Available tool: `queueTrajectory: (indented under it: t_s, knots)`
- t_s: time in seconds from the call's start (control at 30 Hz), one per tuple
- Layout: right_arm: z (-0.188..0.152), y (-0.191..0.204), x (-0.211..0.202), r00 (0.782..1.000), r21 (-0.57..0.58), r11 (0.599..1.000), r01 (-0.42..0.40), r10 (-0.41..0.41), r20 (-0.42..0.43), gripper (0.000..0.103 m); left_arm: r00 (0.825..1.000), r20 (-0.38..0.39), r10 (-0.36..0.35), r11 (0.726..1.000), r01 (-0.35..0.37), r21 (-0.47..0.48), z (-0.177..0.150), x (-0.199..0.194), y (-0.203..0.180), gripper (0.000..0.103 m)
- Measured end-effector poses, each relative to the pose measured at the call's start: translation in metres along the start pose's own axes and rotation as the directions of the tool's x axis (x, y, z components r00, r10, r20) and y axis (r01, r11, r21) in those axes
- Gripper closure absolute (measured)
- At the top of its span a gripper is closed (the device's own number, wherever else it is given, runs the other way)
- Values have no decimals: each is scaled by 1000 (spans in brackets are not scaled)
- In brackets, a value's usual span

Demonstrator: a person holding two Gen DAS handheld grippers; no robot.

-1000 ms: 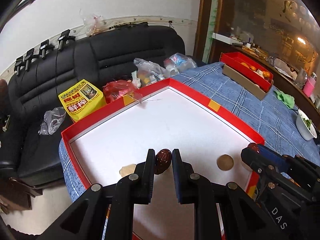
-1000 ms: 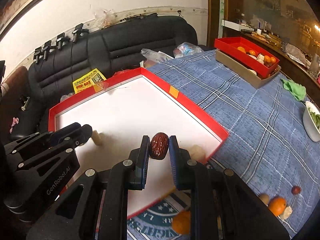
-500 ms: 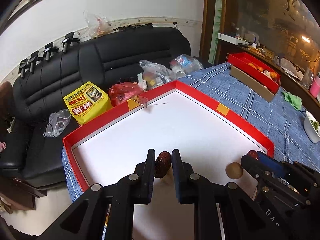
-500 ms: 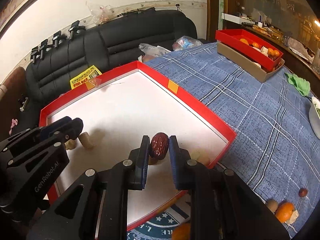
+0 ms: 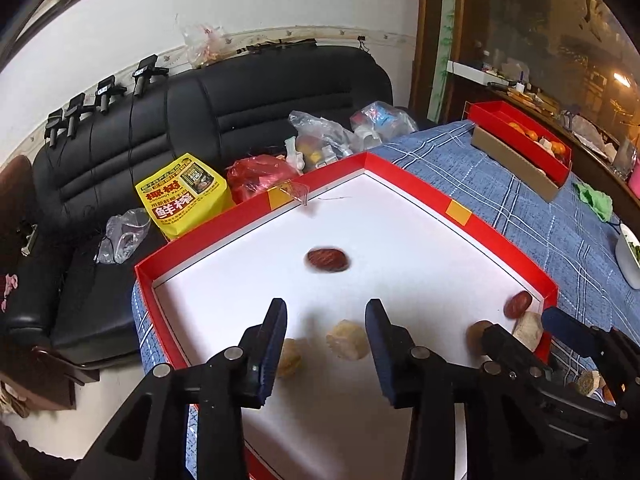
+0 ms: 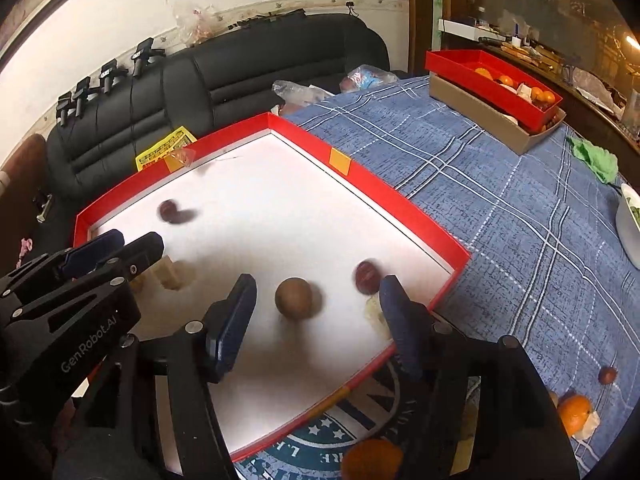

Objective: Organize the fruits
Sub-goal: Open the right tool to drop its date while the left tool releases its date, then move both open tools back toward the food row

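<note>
Both of my grippers hang over the shallow red-walled tray with the white floor [image 6: 402, 210], and both are spread wide with nothing between the pads. The left gripper [image 5: 326, 346] has a dark red wrinkled date [image 5: 327, 259] lying blurred on the white floor ahead of it, near the tray's middle. The right gripper [image 6: 316, 320] frames a round brown fruit [image 6: 293, 295], and a second dark red date [image 6: 367, 277] sits just inside its right finger, close to the tray's near corner wall.

My worry is rolling. The blur on both dates and on the round fruit suggests to me that they are not settled, and the floor looks smooth; a nudge from a finger could send one skidding into the pale cut fruit pieces [image 5: 347, 345] by the left gripper. The two grippers are also near each other, so I judge a careless swing could knock them together.

More fruit waits outside: an orange tangerine [image 6: 575, 420] and a small dark red fruit [image 6: 607, 375] on the blue plaid tablecloth [image 6: 500, 216]. Further back, a long red box of oranges [image 6: 494, 76] rests on a brown carton. Beyond the table stands a black leather sofa [image 5: 224, 120] with a yellow printed bag [image 5: 182, 196] and plastic bags.
</note>
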State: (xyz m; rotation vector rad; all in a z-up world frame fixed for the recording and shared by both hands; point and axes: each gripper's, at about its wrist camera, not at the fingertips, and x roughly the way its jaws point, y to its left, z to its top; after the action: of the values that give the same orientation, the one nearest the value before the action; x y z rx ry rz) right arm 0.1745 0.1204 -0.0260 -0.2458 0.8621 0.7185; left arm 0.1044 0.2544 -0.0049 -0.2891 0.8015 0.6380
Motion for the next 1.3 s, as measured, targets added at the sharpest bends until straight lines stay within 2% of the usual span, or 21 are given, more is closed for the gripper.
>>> queueTrajectory:
  t_s: [0.23,0.43,0.57,0.7,0.83,0.97,1.13,1.23,1.3]
  knots:
    - [-5,-2,-16,1000,-7,1000,13,-13,17,36,1000,-11,-6,1000,6,11,-2,-7,-4,54]
    - [-15,-9,-38,999,-10,1000,28,-28,44,33,1000,11,-29,1000,29,-4,-3,-23,-6,45]
    - [-30,-24,-60,997,-5,999,51,-51,62,33,995,48,-85,996,86,-24,-6,-41,-10,36]
    - [-55,-55,-89,991,28,995,97,-99,88,33,984,103,-146,989,144,28,-15,-65,-31,34]
    - [-86,-103,-117,979,121,979,164,-176,103,33,958,124,-257,961,240,138,-37,-89,-65,33]
    - [-117,-155,-131,970,238,947,214,-234,62,33,933,86,-350,916,321,240,-63,-99,-97,33]
    - [-141,-178,-132,969,254,939,231,-245,22,33,920,25,-390,874,362,323,-98,-100,-117,33]
    - [-141,-182,-120,970,225,946,234,-241,4,33,922,2,-388,867,364,340,-111,-97,-120,33]
    - [-138,-182,-115,969,205,949,242,-247,2,35,917,-19,-399,862,382,332,-115,-93,-119,33]
